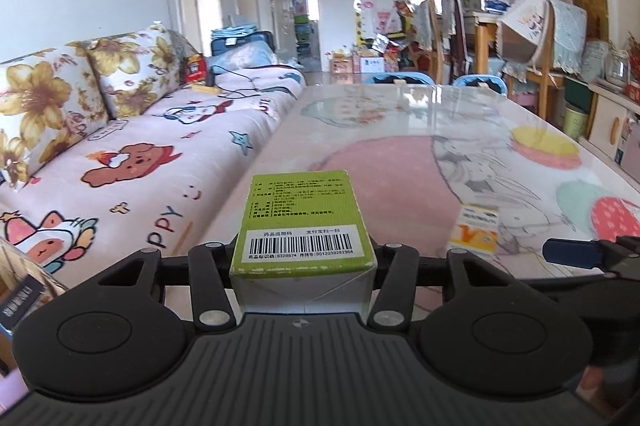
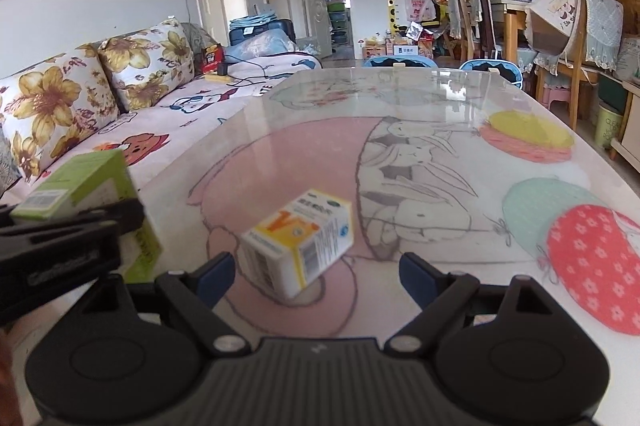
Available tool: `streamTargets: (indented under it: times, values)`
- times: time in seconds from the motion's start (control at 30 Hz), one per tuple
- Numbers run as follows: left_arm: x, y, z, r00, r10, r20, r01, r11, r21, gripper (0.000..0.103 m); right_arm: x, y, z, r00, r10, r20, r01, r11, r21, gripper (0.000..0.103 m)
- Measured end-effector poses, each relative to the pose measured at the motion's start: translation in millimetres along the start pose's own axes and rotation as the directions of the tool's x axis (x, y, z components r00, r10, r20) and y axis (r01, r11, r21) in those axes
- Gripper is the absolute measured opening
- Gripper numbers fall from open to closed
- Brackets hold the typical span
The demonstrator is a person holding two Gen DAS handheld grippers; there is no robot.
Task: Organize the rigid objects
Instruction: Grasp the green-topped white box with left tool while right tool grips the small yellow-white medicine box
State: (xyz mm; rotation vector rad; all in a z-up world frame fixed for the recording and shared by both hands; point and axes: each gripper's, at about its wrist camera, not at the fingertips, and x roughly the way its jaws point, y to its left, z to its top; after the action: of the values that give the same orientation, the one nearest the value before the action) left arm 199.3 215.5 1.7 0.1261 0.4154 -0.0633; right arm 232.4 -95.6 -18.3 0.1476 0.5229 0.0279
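My left gripper (image 1: 303, 258) is shut on a green medicine box (image 1: 303, 222) with a barcode label, held just above the near left part of the table. The same box (image 2: 92, 186) and the left gripper show at the left of the right wrist view. A yellow and white medicine box (image 2: 298, 238) lies on the table; it also shows in the left wrist view (image 1: 476, 228). My right gripper (image 2: 316, 268) is open, its blue-padded fingers (image 2: 216, 274) on either side of the near end of that box, not touching it.
The glass-topped table (image 2: 400, 98) carries a cartoon rabbit print. A sofa (image 1: 140, 154) with flowered cushions runs along the table's left edge. Blue chairs (image 2: 400, 60), wooden chairs and cluttered furniture stand beyond the far and right edges.
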Motion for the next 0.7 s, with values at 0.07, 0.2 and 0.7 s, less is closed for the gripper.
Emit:
streamTargets:
  times: [0.07, 0.2, 0.7]
  values:
    - [-3, 2, 0, 1.0, 0.011, -0.002, -0.011, 1.0, -0.017, 0.062, 8, 1, 4, 1.0, -0.023, -0.002, 0.023, 1.0, 0.018, 0.091]
    - [-4, 0, 1, 1.0, 0.021, -0.01, -0.022, 0.999, -0.031, 0.062, 25, 5, 11, 0.998, -0.062, -0.025, 0.063, 0.997, 0.044, 0.092]
    - [-4, -1, 4, 0.998, -0.019, -0.056, 0.016, 0.999, -0.05, 0.062, 22, -4, 10, 0.994, -0.094, -0.061, 0.098, 0.993, 0.061, 0.072]
